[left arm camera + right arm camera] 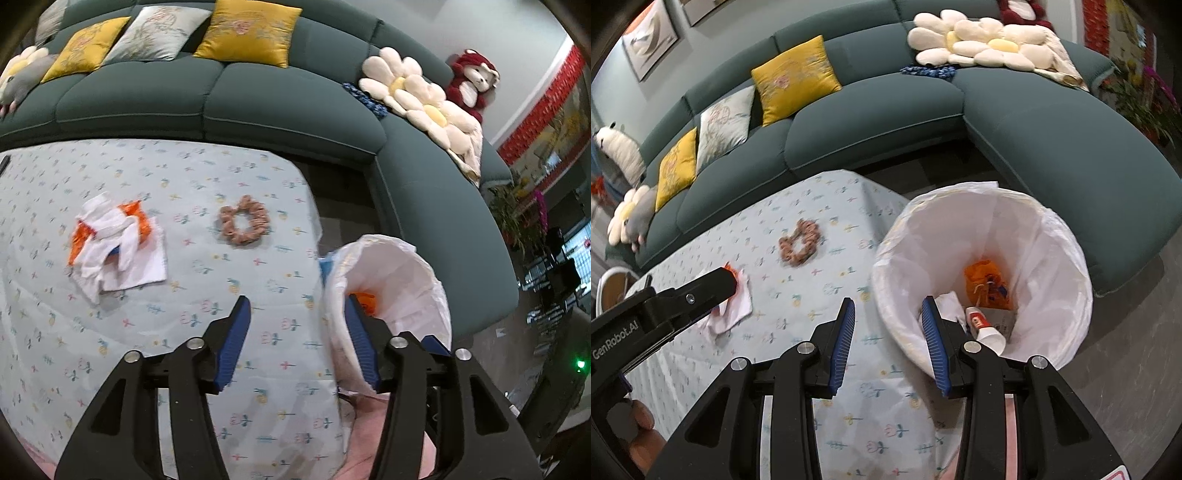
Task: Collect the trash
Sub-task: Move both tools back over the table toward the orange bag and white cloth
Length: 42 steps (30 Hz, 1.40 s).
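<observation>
My left gripper (297, 306) hangs over the table edge with its jaws apart and nothing between them; the left blue pad (232, 347) is over the cloth, the right one against the bin's near rim. My right gripper (888, 312) is likewise released and empty, jaws apart, straddling the gap between the tablecloth (798, 295) and the bin (1052, 236). In the right view the left gripper's black body juts in from the left, above the tissue pile.

The bin stands just beside the table's right edge, lined with a white bag. Inside it lie an orange wrapper (988, 284), a white tube with a red label (982, 325) and a scrap of white paper.

Further out on the floral tablecloth, the remaining trash is a heap of crumpled white tissue (114, 243) mixed with orange wrapper pieces, left of centre. A brown scrunchie (243, 221) lies to its right, apart from it.

Beyond the table runs a dark green sofa (258, 103) with yellow and grey cushions, flower-shaped pillows (417, 92) and a red plush toy (471, 79).
</observation>
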{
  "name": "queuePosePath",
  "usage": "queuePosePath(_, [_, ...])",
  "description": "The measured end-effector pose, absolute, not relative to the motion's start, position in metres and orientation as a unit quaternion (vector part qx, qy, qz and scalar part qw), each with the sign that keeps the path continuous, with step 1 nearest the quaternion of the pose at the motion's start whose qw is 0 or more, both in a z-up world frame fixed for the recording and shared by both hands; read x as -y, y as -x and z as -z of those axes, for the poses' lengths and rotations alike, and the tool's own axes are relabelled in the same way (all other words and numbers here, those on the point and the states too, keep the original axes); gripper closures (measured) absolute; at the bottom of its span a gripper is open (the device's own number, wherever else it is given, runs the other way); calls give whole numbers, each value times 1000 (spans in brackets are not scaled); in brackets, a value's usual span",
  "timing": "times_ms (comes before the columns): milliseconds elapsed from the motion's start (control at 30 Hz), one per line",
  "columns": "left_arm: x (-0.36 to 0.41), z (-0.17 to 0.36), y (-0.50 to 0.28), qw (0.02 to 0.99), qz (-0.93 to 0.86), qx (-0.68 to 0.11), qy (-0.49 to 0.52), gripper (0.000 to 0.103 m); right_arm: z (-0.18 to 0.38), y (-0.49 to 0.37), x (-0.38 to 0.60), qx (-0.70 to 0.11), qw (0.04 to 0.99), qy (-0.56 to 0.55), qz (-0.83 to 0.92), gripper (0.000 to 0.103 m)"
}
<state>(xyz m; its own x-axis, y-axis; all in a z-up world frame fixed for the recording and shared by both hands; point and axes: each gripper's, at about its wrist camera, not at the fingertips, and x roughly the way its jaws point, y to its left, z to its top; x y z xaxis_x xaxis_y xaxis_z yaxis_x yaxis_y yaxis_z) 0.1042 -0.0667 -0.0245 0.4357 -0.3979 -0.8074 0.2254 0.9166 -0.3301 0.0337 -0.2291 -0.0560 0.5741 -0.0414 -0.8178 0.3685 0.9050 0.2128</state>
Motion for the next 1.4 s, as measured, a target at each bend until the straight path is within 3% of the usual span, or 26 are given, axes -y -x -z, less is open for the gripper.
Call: queuePosePath(1400, [-178,120,-139,804,-14,-551,224,44,100,-134,40,-525,843,-116,-18,66])
